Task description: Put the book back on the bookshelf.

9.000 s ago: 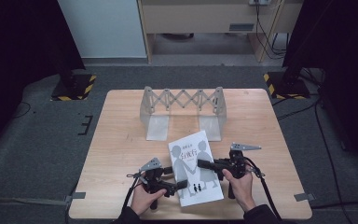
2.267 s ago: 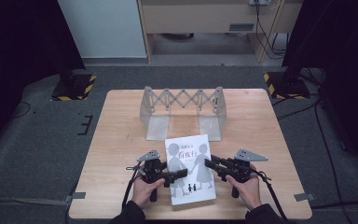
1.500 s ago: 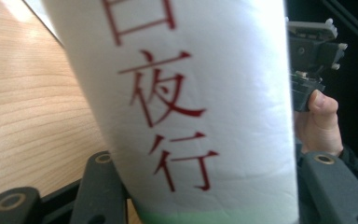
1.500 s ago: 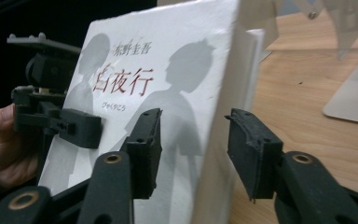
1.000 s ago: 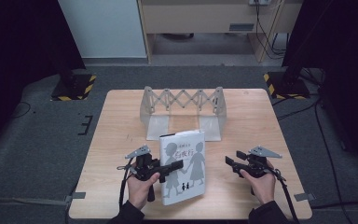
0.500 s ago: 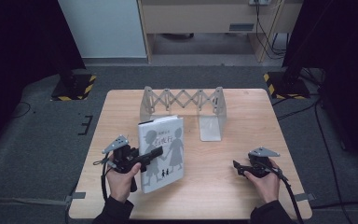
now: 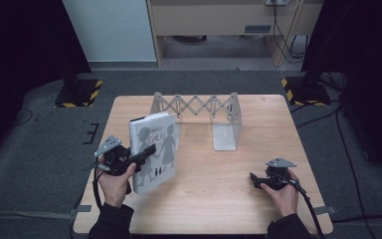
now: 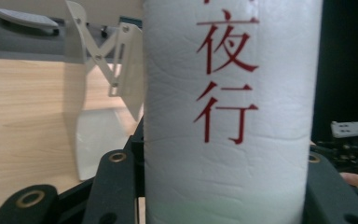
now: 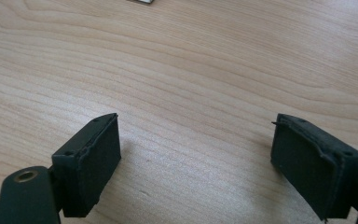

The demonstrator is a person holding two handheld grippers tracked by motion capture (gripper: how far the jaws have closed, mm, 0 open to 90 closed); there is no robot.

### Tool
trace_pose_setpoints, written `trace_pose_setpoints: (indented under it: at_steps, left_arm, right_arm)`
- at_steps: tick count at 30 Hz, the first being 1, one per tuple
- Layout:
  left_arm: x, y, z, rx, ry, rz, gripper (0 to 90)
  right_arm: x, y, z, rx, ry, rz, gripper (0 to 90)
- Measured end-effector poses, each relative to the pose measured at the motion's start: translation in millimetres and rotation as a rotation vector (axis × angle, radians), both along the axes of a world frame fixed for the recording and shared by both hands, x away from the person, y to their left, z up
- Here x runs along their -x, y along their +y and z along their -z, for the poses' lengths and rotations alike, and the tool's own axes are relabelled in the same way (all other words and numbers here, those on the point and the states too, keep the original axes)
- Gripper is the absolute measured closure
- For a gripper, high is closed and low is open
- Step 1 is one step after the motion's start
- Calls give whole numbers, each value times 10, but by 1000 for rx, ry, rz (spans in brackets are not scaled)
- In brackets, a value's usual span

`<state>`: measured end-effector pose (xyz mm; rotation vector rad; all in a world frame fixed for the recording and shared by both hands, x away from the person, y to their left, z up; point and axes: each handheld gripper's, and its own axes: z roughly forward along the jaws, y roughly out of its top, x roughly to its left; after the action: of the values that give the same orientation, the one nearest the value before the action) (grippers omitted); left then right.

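White hardcover book (image 7: 152,152) with grey child figures on its cover stands nearly upright over the left half of the light wooden table (image 7: 214,199), with its lower edge at or just above the board; the high view does not show which. The left gripper (image 7: 138,158) is clenched on the book from the spine side, and in the left gripper view the white spine with red characters (image 8: 227,93) sits between the two black jaws, so the book is carried by the spine, where it is stiff and the pages cannot fall open. The book is held vertical and faces the white expandable metal book rack (image 7: 199,107) at the back of the table, probably because it has to slide into the rack standing, not flat. The flat white base plate (image 7: 225,137) of the rack lies just beside and to the right of the book's path. The right gripper (image 7: 256,179) rests low on the right part of the table, well apart from the book; its jaws have just been opening, and in the right gripper view the two black pads (image 9: 91,161) stand wide with only bare wood between them. It seems that this hand has given the book over and waits aside so as not to block the way to the rack.
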<state>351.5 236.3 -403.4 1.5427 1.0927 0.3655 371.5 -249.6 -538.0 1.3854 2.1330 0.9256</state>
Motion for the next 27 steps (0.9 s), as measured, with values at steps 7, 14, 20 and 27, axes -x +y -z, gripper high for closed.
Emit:
trace_pose_setpoints:
  at_steps: [7, 14, 20, 27]
  left_arm:
    - [-206, -56, -95, -25, -37, -51, 531]
    - [-435, -236, -153, -69, -77, -95, 531]
    - [-634, -334, -76, -70, -76, -135, 530]
    - [-826, -418, 65, -105, -61, -172, 530]
  right_arm:
    - [-6, 2, 0, -3, 6, 1, 127]
    - [-22, 15, 7, 3, 21, -13, 58]
    - [-25, 18, 9, 5, 24, -17, 51]
    - [-25, 18, 10, 5, 22, -17, 51]
